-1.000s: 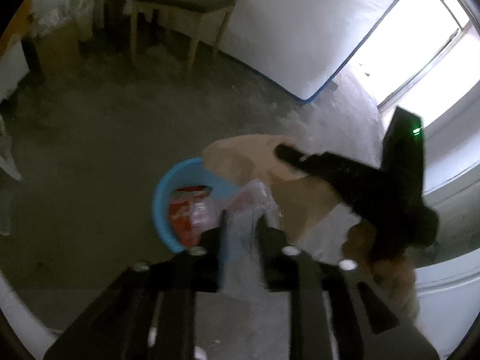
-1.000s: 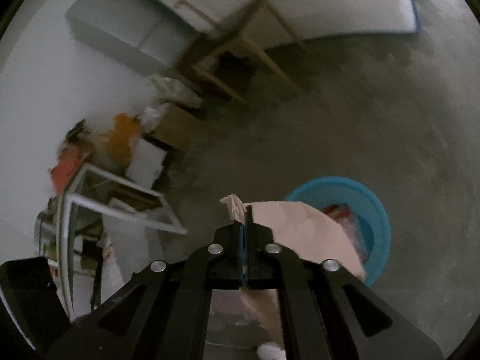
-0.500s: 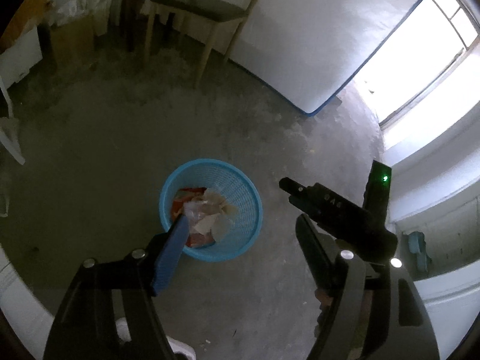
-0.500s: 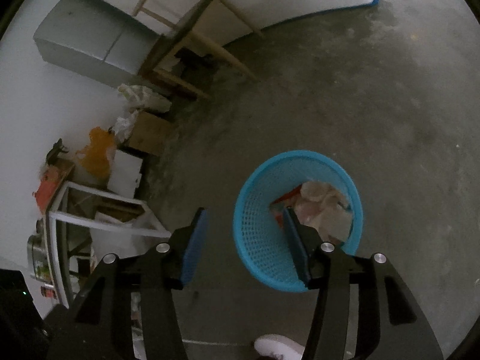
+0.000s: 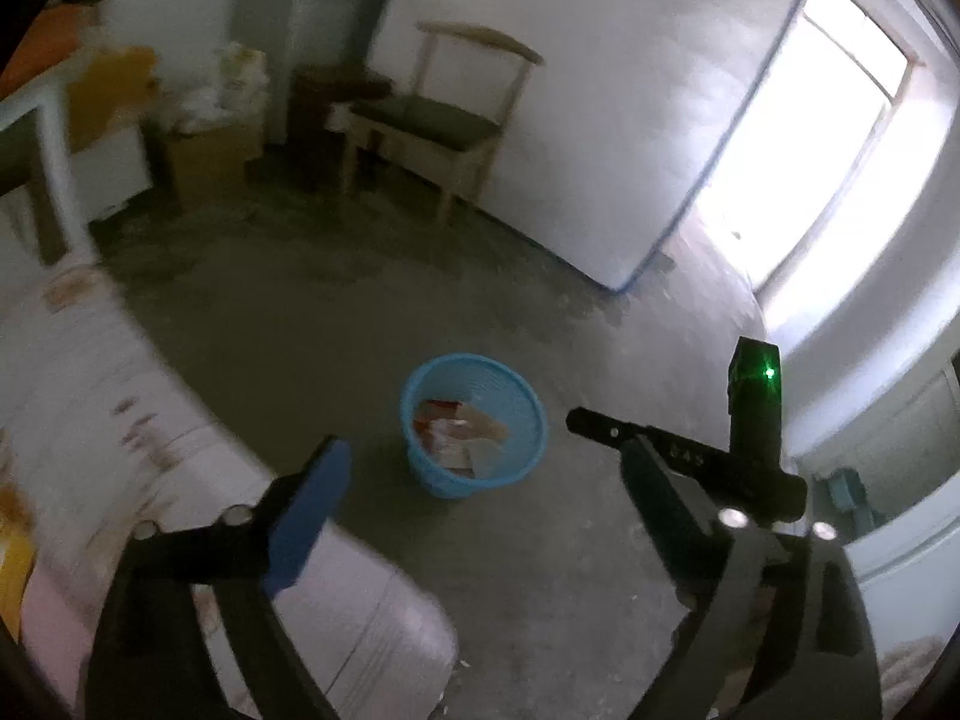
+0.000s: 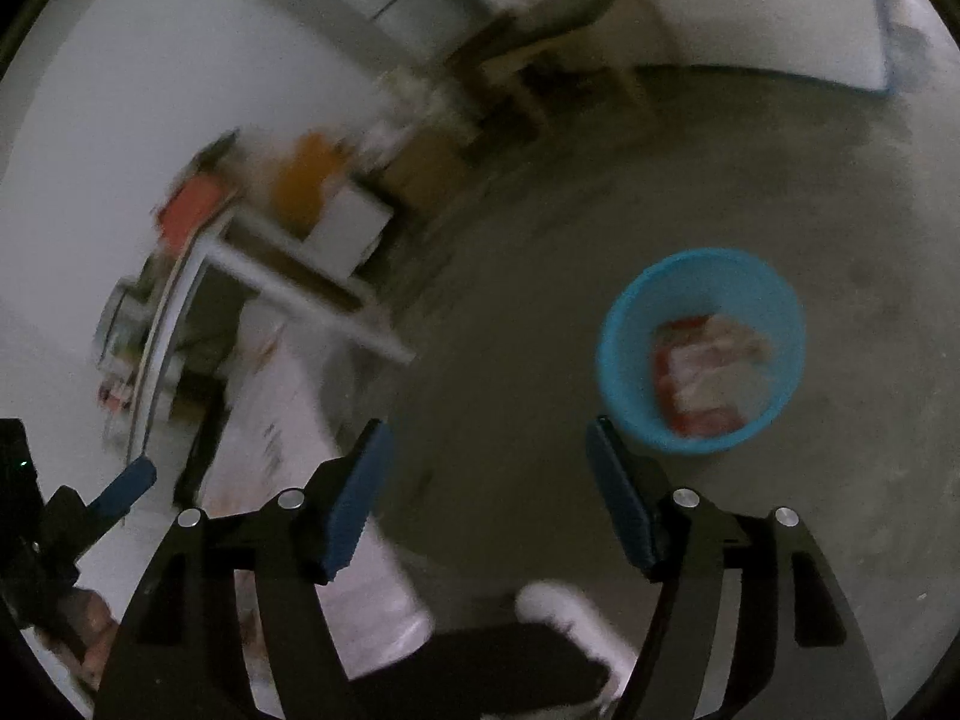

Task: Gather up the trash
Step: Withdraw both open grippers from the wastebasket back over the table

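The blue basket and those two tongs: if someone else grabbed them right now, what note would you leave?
Left tongs: jaws opening, nothing between them.
Right tongs: jaws opening, nothing between them.
Blue basket stands upright on the concrete floor, ahead of both tongs and apart from them.
Done: paper and wrapper trash lies inside the basket.
Left: find more trash. The view is blurred, so I cannot tell whether any loose pieces remain on the floor.
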`<move>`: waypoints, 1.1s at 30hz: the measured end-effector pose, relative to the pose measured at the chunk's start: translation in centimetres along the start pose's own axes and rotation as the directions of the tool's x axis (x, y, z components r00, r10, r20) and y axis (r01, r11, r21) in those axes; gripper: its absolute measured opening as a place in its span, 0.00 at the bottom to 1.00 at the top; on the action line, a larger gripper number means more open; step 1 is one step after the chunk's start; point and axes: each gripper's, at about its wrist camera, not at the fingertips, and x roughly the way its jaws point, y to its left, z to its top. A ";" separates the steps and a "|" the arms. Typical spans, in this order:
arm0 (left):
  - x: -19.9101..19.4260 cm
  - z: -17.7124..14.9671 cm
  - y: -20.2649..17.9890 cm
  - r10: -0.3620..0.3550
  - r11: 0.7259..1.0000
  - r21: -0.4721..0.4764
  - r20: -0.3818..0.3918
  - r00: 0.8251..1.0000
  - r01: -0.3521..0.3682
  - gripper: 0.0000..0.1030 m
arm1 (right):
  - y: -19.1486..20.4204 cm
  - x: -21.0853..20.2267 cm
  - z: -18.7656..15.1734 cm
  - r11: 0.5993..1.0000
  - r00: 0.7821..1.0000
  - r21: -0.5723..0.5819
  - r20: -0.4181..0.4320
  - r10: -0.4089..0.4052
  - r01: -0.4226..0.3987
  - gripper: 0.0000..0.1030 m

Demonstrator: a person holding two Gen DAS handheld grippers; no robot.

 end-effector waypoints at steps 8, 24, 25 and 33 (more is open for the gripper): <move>-10.0 -6.7 5.9 0.173 0.977 -0.145 0.131 0.976 -0.153 0.94 | 11.9 6.3 -3.5 0.966 0.971 -0.227 -0.229 0.072 -0.125 0.64; -24.6 -16.3 18.7 0.492 0.851 -0.311 0.193 0.849 -0.422 0.94 | 25.3 16.7 -4.8 0.852 0.951 -0.518 -0.292 -0.096 -0.073 0.64; -24.9 -15.8 19.4 0.503 0.848 -0.295 0.183 0.845 -0.441 0.94 | 25.4 16.9 -4.8 0.854 0.952 -0.515 -0.290 -0.098 -0.069 0.64; -19.5 -9.2 28.0 0.372 0.904 -0.190 -0.092 0.923 -0.383 0.94 | 26.3 17.7 -4.8 0.866 0.949 -0.495 -0.301 -0.097 -0.068 0.64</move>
